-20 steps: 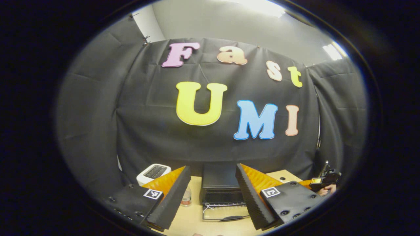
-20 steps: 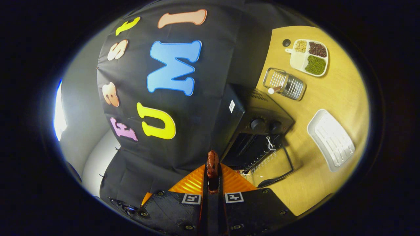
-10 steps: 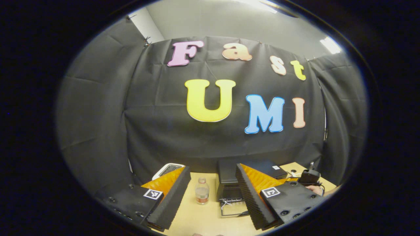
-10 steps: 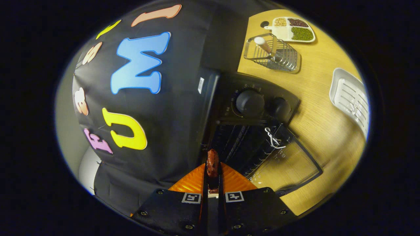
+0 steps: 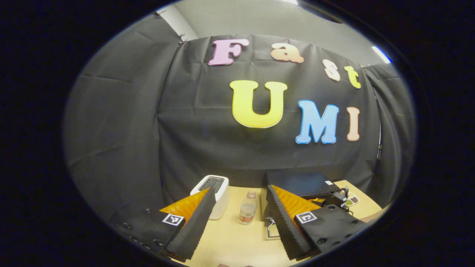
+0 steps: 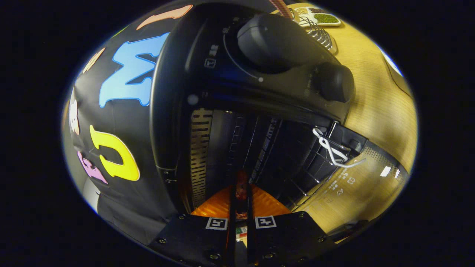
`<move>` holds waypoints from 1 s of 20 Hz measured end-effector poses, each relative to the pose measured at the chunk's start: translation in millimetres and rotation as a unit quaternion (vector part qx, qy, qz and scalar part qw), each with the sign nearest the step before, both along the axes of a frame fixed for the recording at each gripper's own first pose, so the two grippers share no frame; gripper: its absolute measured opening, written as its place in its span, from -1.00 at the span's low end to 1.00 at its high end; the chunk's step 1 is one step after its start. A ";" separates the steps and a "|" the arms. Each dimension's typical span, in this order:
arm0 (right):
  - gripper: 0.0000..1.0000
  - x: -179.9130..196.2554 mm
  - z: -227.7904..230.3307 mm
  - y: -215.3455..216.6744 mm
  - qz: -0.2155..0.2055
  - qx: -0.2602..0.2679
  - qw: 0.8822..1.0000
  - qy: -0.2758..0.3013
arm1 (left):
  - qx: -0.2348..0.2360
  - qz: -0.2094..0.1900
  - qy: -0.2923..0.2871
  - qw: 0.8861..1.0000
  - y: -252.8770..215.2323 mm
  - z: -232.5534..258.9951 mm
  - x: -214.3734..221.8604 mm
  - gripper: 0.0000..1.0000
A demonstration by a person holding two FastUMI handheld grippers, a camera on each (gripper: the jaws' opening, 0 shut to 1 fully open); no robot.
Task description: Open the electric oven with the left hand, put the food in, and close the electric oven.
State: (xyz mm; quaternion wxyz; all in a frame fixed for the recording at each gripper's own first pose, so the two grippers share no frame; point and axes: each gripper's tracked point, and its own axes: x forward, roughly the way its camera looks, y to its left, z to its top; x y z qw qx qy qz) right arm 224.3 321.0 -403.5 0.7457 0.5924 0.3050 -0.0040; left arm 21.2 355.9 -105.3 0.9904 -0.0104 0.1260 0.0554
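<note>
The black electric oven (image 6: 207, 74) looms close in the right gripper view, rolled to one side, its glass door (image 6: 356, 185) swung fully open. My right gripper (image 6: 241, 194) is shut on a reddish-brown sausage-like piece of food (image 6: 241, 183), whose tip reaches into the mouth of the dark cavity, beside the wire rack (image 6: 297, 167). In the left gripper view the oven (image 5: 300, 183) stands small at the right, with the right gripper (image 5: 336, 198) in front of it. My left gripper (image 5: 240, 191) is open and holds nothing, well back from the oven.
A white toaster (image 5: 211, 191) and a small clear bottle (image 5: 248, 209) stand on the wooden table (image 5: 230, 241) left of the oven. Two round knobs (image 6: 274, 40) sit on the oven's front. A wire holder (image 6: 319, 31) and a divided tray of beans (image 6: 319, 16) lie beyond.
My right gripper has carried the food from well outside the oven up to its open cavity. My left gripper has drawn back and turned left, so the oven has shrunk and slid right.
</note>
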 end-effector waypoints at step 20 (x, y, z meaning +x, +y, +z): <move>0.29 -85.4 84.5 -110.3 0.056 -0.416 0.907 -0.036 | -0.056 -0.100 -0.024 0.993 -68.5 1.0 53.7 0.87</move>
